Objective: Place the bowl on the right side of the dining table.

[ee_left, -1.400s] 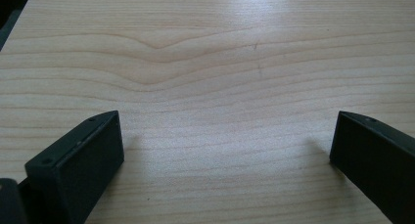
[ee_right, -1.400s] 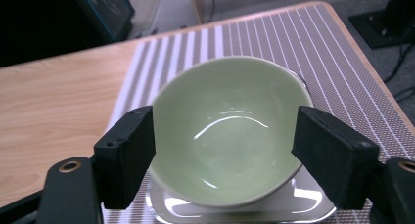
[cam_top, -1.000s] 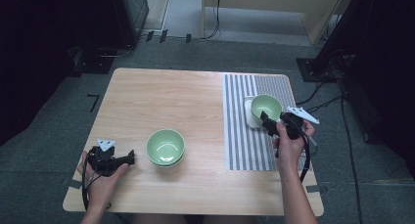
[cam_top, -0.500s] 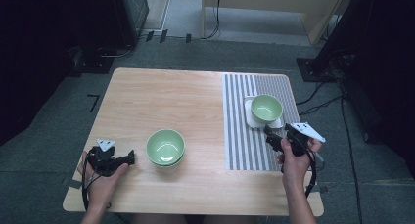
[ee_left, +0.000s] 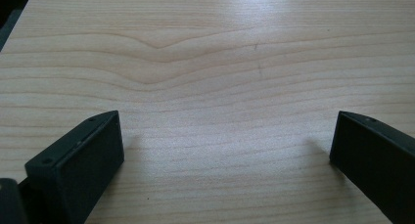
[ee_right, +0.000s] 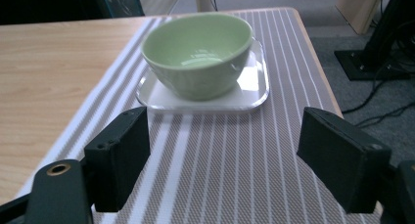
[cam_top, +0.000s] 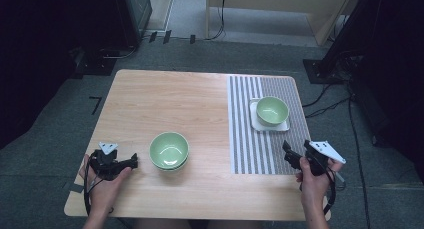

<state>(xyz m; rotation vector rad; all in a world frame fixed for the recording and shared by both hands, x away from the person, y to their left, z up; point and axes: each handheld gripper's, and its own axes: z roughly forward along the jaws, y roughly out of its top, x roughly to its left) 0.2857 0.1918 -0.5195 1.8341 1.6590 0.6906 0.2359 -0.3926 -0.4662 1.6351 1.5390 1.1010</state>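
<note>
A pale green bowl (cam_top: 272,110) (ee_right: 200,53) stands on a small white square plate (cam_top: 257,120) (ee_right: 250,89) on the striped grey placemat (cam_top: 250,139) (ee_right: 235,175). A stack of green bowls (cam_top: 169,150) rests on the bare wood near the front middle. My right gripper (cam_top: 289,154) (ee_right: 222,155) is open over the placemat's front right corner, aimed at the plated bowl with nothing between its jaws. Left of the stack, my left gripper (cam_top: 133,161) (ee_left: 227,145) lies low over the wooden table (ee_left: 205,62), open and empty.
The wooden table's (cam_top: 165,99) front edge lies just under both hands. Dark equipment stands and cables (cam_top: 330,96) crowd the floor to the right and behind the table.
My right gripper has drawn back from the plated bowl toward the table's front right, leaving the bowl on its plate. The left gripper has stayed put.
</note>
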